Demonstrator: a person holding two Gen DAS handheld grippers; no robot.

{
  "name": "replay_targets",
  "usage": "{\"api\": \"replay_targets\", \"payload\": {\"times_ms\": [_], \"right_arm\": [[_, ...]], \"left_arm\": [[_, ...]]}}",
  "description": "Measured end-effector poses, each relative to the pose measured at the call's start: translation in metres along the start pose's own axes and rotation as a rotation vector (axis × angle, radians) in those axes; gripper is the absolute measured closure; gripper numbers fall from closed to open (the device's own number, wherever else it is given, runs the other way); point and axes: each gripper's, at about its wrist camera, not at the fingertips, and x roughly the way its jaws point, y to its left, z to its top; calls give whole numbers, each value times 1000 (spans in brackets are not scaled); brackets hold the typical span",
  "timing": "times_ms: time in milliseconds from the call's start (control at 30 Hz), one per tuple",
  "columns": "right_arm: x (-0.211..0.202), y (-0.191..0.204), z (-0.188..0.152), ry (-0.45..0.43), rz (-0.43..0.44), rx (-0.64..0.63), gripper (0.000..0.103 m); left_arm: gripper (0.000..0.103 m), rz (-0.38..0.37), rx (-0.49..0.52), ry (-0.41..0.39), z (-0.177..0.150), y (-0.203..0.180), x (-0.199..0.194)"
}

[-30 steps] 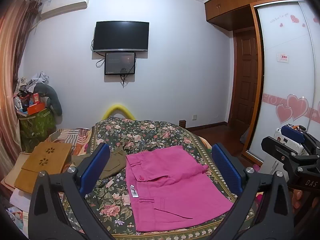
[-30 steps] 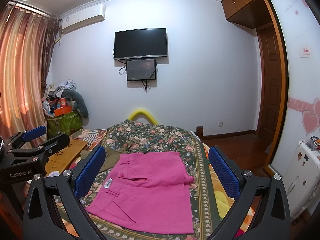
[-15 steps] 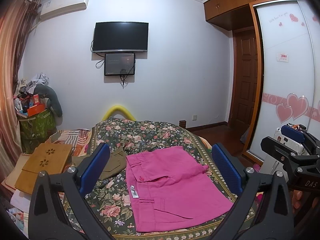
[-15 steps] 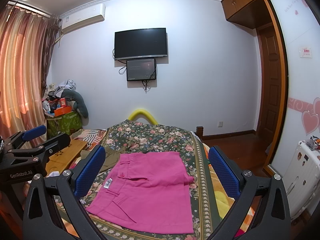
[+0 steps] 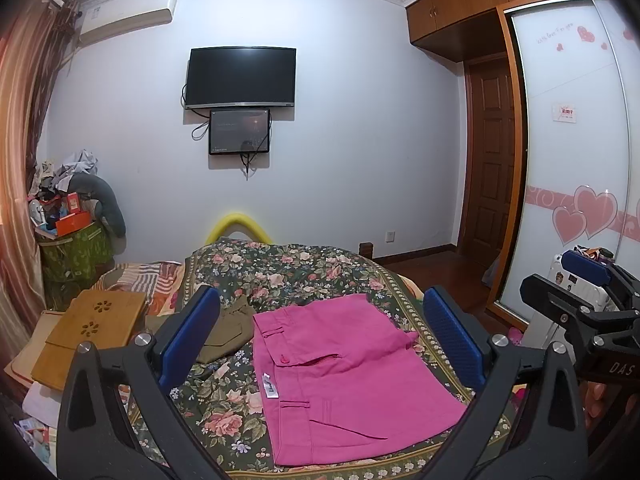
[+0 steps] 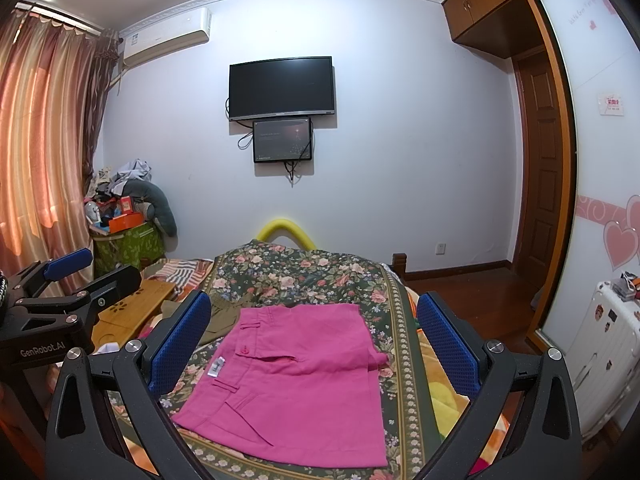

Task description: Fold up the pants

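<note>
Pink pants (image 5: 340,376) lie unmoved since before; both grippers' fingers remain spread.

A black TV (image 6: 281,87) is mounted on the pale wall, an air conditioner (image 6: 167,35) above left. Pink curtains (image 6: 44,152) hang left; a wooden door (image 6: 544,184) and heart-decorated wardrobe (image 5: 576,168) are seen right. Dim light.

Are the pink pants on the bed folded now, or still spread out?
Folded. The pink pants lie flat as a compact rectangle on the floral bedspread, with no separate legs showing. Both grippers are open and hold nothing.
</note>
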Motion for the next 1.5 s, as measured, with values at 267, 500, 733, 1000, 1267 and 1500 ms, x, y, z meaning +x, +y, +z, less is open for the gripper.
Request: {"api": "replay_targets", "payload": {"times_ms": [267,500,733,1000,1267,1500], "right_arm": [[0,0,0,0,0,1,0],[0,0,-1,-1,-1,0,0],[4,-3,-2,4,-1,0,0],[8,-3,-4,17,-4,2,0],[28,-13,-12,61,-19,10,0],[66,-34,-38,173,-64,31,0]], "left_arm": [[0,3,5,-2,1,-1,-1],[0,3,5,-2,1,-2,-1],[0,1,6,0,1,-3,1],[0,3,8,9,-1,-3,9],[0,3,-8,82,-9,4,49],[0,20,-46,238,-34,23,117]]}}
